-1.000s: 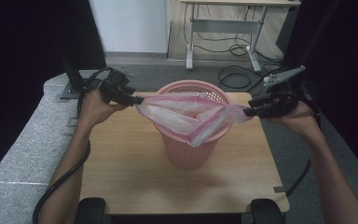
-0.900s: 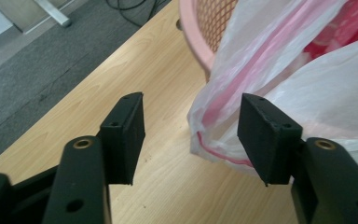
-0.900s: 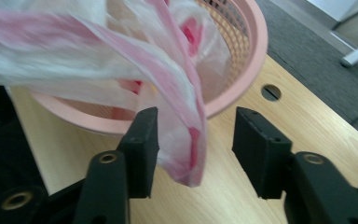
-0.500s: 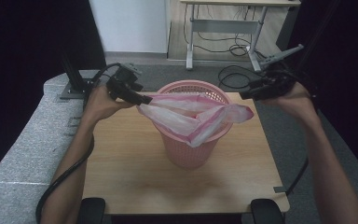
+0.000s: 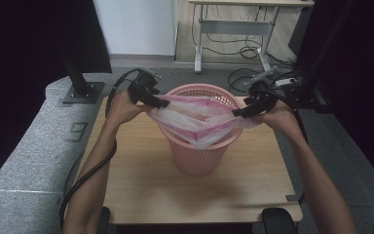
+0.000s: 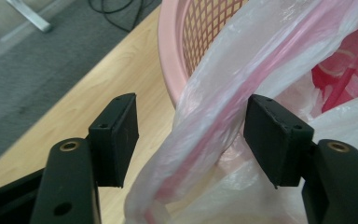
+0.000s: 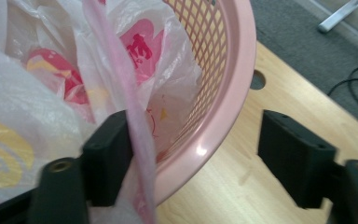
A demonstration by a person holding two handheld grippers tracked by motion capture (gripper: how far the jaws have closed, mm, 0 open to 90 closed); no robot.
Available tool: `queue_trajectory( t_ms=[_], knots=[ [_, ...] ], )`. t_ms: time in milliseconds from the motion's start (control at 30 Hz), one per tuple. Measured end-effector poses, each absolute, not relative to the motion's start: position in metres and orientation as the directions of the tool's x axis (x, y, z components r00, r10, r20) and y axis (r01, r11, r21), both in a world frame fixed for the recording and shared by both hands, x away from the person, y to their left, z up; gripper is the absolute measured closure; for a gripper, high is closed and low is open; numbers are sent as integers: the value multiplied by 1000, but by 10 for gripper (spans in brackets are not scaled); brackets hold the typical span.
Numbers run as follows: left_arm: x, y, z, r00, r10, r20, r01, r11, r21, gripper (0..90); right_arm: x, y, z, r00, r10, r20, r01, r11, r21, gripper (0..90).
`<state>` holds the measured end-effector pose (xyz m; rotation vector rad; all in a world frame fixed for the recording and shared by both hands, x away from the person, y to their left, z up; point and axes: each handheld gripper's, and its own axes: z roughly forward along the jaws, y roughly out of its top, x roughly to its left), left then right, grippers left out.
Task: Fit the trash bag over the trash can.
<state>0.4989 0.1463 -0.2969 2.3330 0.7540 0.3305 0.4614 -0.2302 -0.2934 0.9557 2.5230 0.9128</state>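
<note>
A pink mesh basket (image 5: 195,158) stands mid-table with a translucent white-and-pink plastic bag (image 5: 199,122) draped in its mouth. My left gripper (image 5: 163,103) is at the basket's left rim and is open. The bag's edge (image 6: 223,107) runs loosely between its jaws (image 6: 191,135), which have just been closing a little. My right gripper (image 5: 236,112) is at the right rim, also open. Its jaws (image 7: 196,158) have just been opening. They straddle the basket's rim (image 7: 228,93), and a pink strip of the bag (image 7: 116,70) lies against the left jaw.
The wooden table (image 5: 141,190) has bare room in front of the basket and a small hole (image 7: 257,80) near the right gripper. Grey padding (image 5: 24,161) borders its left side. A black stand (image 5: 80,85), floor cables (image 5: 243,78) and a desk frame (image 5: 233,44) lie beyond.
Both hands have come inward to the basket's rim. The bag's mouth, stretched wide between the grippers a second ago, now sags over the basket.
</note>
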Motion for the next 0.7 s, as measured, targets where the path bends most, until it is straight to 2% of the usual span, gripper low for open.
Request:
queue_trajectory(
  t_ms=[67, 200, 500, 567, 600, 700],
  knots=[
    [499, 146, -302, 818, 575, 2, 429, -613, 663, 388, 461, -231, -298, -744, 667, -24, 490, 570, 659, 380],
    [491, 144, -310, 830, 557, -3, 419, -621, 663, 415, 454, -231, -301, -730, 682, -31, 484, 549, 681, 401],
    [447, 153, -313, 855, 518, -9, 394, -639, 660, 405, 414, -228, -299, -759, 651, -36, 460, 575, 677, 388],
    [443, 158, -309, 859, 512, -13, 395, -646, 653, 385, 408, -229, -296, -764, 645, -19, 452, 556, 697, 323],
    [443, 160, -307, 856, 516, -11, 396, -643, 655, 384, 406, -229, -293, -757, 653, -21, 450, 544, 708, 317],
    [443, 163, -301, 852, 523, 4, 397, -652, 646, 366, 403, -228, -284, -763, 646, -33, 430, 545, 720, 359]
  ],
)
